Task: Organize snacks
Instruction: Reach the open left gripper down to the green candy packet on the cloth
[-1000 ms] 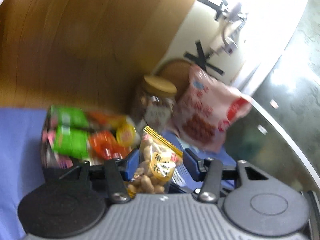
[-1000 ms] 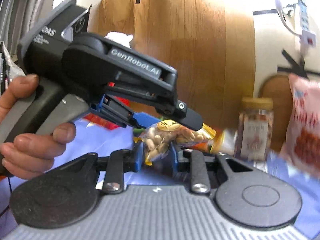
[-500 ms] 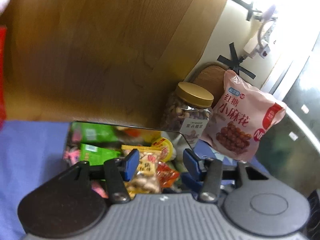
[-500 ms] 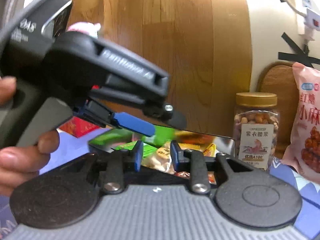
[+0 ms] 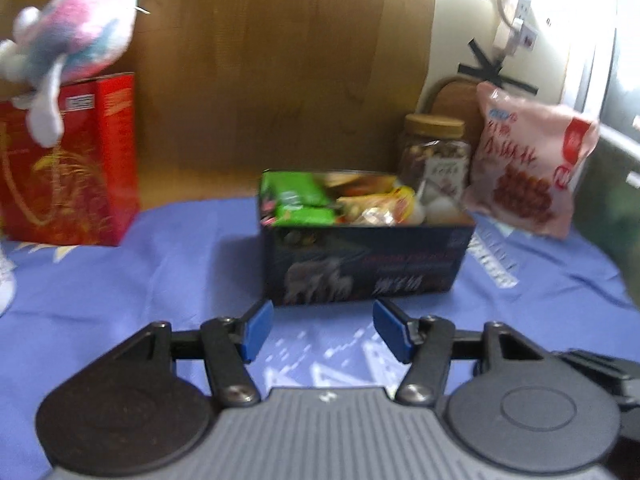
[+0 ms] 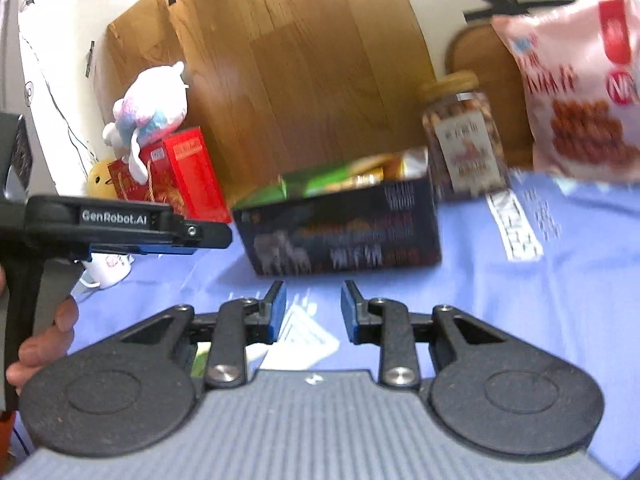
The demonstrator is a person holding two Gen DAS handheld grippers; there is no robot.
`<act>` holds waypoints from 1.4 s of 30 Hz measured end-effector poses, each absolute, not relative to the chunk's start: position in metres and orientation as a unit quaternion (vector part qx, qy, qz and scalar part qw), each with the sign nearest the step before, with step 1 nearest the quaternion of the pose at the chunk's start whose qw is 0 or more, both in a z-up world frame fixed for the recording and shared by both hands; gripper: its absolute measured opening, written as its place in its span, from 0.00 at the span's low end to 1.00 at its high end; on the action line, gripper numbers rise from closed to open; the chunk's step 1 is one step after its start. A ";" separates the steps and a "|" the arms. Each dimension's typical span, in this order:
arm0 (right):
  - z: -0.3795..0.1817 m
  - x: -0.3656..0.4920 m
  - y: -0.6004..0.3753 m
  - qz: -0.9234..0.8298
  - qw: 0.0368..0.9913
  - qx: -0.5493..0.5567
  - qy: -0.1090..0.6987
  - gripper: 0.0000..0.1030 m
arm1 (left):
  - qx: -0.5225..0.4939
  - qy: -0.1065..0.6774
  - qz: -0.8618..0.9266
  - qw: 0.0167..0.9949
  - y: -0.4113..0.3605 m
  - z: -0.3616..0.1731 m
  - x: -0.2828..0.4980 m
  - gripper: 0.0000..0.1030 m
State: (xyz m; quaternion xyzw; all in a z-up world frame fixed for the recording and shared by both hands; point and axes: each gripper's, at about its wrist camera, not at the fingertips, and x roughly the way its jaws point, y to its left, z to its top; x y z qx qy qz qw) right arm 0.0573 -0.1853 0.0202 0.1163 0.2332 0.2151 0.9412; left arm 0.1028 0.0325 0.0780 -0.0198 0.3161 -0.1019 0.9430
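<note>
Facing snack box [image 5: 366, 264], both tongs spread and empty, left tongs [image 5: 323, 330] just widened, jar [image 5: 434, 160], pink bag [image 5: 524, 172] behind.

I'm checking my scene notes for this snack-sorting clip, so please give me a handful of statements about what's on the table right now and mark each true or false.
1. The dark snack box is open at the top and holds packets. True.
2. The left hand-held gripper is clamped on a peanut packet. False: nothing is between its jaws, which have just been opening.
3. The nut jar wears a lid. True.
4. The plush toy lies inside the snack box. False: it sits on top of the red box, off to the left.
5. The pink snack bag stands to the left of the jar. False: it stands to the jar's right.
6. The right hand-held gripper holds nothing. True.
</note>
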 end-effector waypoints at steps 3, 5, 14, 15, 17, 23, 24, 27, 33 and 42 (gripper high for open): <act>0.017 0.052 -0.182 0.205 0.941 0.117 0.244 0.38 | -0.010 0.319 -0.088 0.944 0.032 0.074 0.090 0.57; 0.018 0.046 -0.182 0.199 0.941 0.123 0.245 0.38 | -0.009 0.318 -0.080 0.945 0.033 0.072 0.082 0.59; 0.024 0.021 -0.182 0.189 0.941 0.151 0.236 0.42 | 0.018 0.303 -0.050 0.951 0.032 0.071 0.056 0.62; 0.025 0.019 -0.181 0.189 0.942 0.152 0.233 0.42 | 0.022 0.302 -0.048 0.952 0.032 0.071 0.054 0.62; 0.026 0.014 -0.180 0.188 0.943 0.156 0.229 0.43 | 0.027 0.300 -0.044 0.953 0.032 0.070 0.050 0.62; 0.027 0.006 -0.183 0.181 0.943 0.169 0.222 0.48 | 0.035 0.295 -0.032 0.954 0.032 0.068 0.042 0.64; 0.027 0.005 -0.184 0.179 0.943 0.171 0.222 0.49 | 0.036 0.294 -0.032 0.955 0.032 0.068 0.041 0.65; 0.025 0.002 -0.185 0.169 0.944 0.177 0.220 0.53 | 0.041 0.294 -0.032 0.954 0.030 0.067 0.039 0.65; 0.027 -0.003 -0.185 0.161 0.946 0.182 0.214 0.55 | 0.054 0.289 -0.023 0.956 0.026 0.067 0.037 0.70; 0.030 -0.007 -0.180 0.168 0.948 0.178 0.206 0.57 | 0.053 0.286 -0.018 0.957 0.030 0.068 0.038 0.72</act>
